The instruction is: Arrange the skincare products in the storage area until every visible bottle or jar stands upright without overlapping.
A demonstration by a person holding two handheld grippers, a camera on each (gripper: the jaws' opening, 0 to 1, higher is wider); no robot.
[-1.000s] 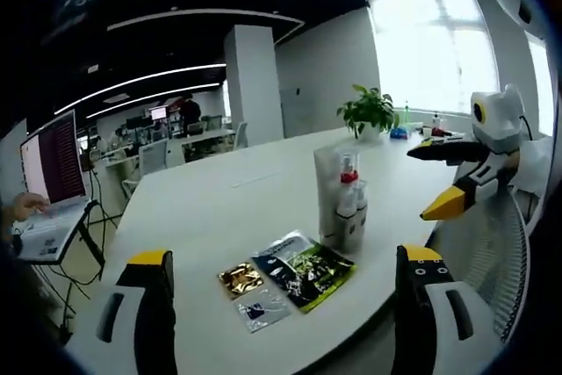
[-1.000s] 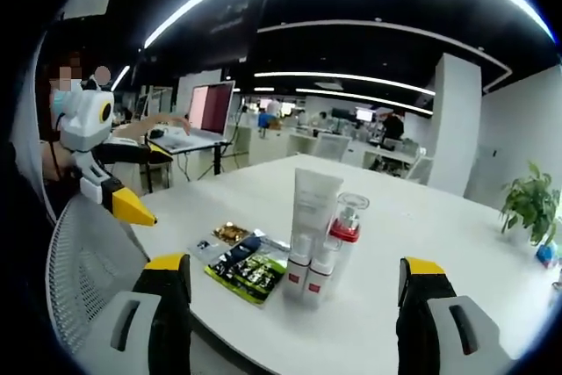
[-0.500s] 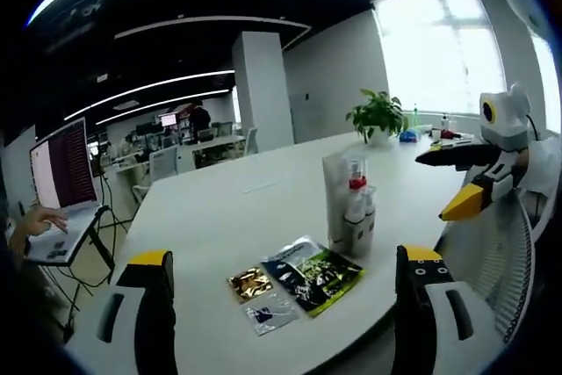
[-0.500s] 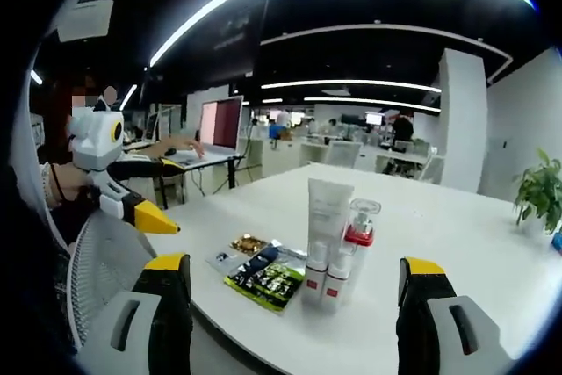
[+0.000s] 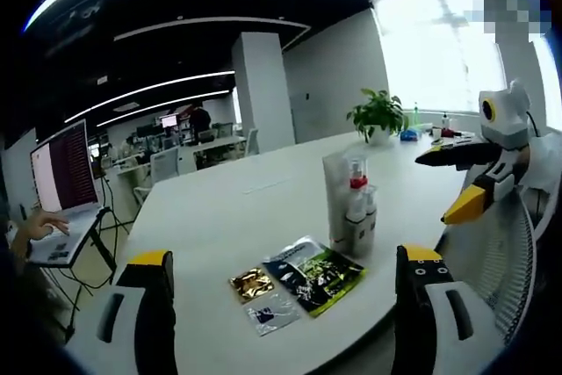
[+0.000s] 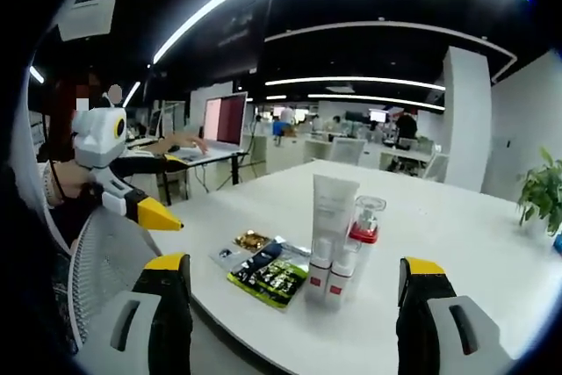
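A cluster of skincare products stands upright on the white table (image 5: 219, 208): a tall white tube (image 5: 334, 191), a clear pump bottle with a red collar (image 5: 354, 183) and small white bottles (image 5: 358, 227) in front. The right gripper view has the same tube (image 6: 334, 208), pump bottle (image 6: 363, 221) and red-labelled small bottles (image 6: 318, 274). My left gripper (image 5: 284, 256) hangs open before the table edge, apart from them. My right gripper (image 6: 294, 263) is open too, holding nothing. Each gripper appears in the other's view, the right gripper (image 5: 448, 180) and the left gripper (image 6: 167, 189).
Flat sachets (image 5: 299, 274) lie on the table beside the products, also seen as sachets (image 6: 268, 270). A mesh chair back (image 5: 492, 252) stands at the table edge. A potted plant (image 5: 378, 111) sits far along the table. A person's hand (image 5: 35, 226) rests on a laptop (image 6: 224, 120).
Both views have shifted slightly with the hands. The products and sachets stand as before, and both grippers stay open.
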